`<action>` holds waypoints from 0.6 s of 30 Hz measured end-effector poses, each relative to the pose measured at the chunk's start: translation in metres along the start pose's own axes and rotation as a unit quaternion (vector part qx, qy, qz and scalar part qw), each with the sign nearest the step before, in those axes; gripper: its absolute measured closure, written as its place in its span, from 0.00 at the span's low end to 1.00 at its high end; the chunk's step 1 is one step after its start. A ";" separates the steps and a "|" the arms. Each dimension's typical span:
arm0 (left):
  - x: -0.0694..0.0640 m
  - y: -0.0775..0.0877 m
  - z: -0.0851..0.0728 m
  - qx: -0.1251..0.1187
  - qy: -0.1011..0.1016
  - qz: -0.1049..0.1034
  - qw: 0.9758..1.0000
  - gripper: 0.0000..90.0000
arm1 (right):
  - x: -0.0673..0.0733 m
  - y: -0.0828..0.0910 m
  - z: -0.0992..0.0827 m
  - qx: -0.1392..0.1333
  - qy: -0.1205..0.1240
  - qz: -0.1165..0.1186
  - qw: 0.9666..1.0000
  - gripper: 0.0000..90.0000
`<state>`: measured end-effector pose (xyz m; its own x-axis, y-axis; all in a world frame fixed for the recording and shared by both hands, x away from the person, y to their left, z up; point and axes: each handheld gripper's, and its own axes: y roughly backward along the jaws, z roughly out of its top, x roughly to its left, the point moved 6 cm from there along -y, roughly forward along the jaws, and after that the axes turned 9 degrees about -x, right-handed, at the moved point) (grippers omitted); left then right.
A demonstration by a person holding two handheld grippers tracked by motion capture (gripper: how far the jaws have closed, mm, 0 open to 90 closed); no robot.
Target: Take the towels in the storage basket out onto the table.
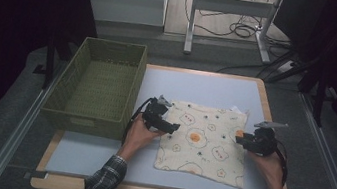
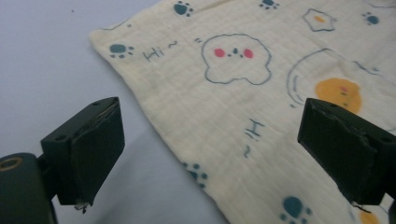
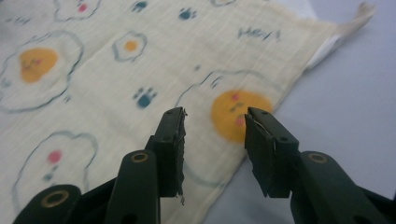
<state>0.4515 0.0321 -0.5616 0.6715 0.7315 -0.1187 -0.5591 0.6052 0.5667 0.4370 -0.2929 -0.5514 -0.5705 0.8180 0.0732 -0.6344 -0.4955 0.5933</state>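
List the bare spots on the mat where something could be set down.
Bare mat runs between the cloth's far edge and the table's far rim, and along the near edge, from below the green basket to the cloth's near left corner. Crowded: both cloth sides, where the left gripper and right gripper sit.

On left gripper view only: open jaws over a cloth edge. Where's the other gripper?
Observer: The right gripper is at the opposite edge of the cloth, jaws apart, nothing clamped.
Operator: Cloth folded yet?
Observer: No, it lies flat on the table, with a small tag poking out at a far corner.
Operator: Anything else on the table?
Observer: A green woven basket sits beside the left gripper.
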 end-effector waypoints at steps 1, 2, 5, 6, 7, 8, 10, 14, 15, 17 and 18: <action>0.000 0.000 0.000 0.000 0.000 0.000 1.000 0.08 | 0.000 0.000 0.000 0.000 0.000 0.000 1.000 0.64; 0.003 -0.001 0.001 0.002 -0.002 0.002 1.000 0.08 | -0.003 -0.002 0.003 -0.007 0.001 -0.007 1.000 0.64; 0.010 -0.007 0.003 0.002 0.000 0.012 1.000 0.09 | -0.013 -0.010 0.010 -0.004 -0.004 -0.020 1.000 0.60; 0.012 -0.008 0.004 0.002 -0.002 0.017 1.000 0.09 | -0.015 -0.012 0.012 0.001 -0.006 -0.025 1.000 0.61; 0.013 -0.009 0.004 0.001 -0.003 0.019 1.000 0.11 | -0.021 -0.018 0.017 0.003 -0.001 -0.037 0.999 0.66; 0.015 -0.011 0.006 -0.001 -0.005 0.022 1.000 0.11 | -0.021 -0.018 0.017 0.003 -0.001 -0.037 0.999 0.66; 0.019 -0.014 0.008 -0.005 -0.006 0.027 1.000 0.15 | -0.026 -0.022 0.022 -0.004 0.009 -0.051 0.999 0.68; 0.028 -0.023 0.012 -0.003 -0.009 0.051 0.999 0.20 | -0.039 -0.030 0.032 -0.028 0.011 -0.081 0.996 0.69; 0.031 -0.025 0.014 -0.002 -0.011 0.060 0.998 0.23 | -0.045 -0.036 0.036 -0.030 0.009 -0.086 0.996 0.69; 0.034 -0.027 0.018 -0.002 -0.013 0.066 0.998 0.26 | -0.047 -0.038 0.037 -0.031 0.010 -0.089 0.996 0.69; 0.037 -0.028 0.020 -0.003 -0.012 0.071 0.997 0.26 | -0.049 -0.040 0.039 -0.031 0.006 -0.090 0.995 0.69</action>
<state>0.5012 0.0359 -0.5655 0.5967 0.8022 -0.0186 -0.6517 0.4981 0.5720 0.5110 -0.3019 -0.5474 -0.4507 0.8918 -0.0391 -0.7574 -0.3589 0.5454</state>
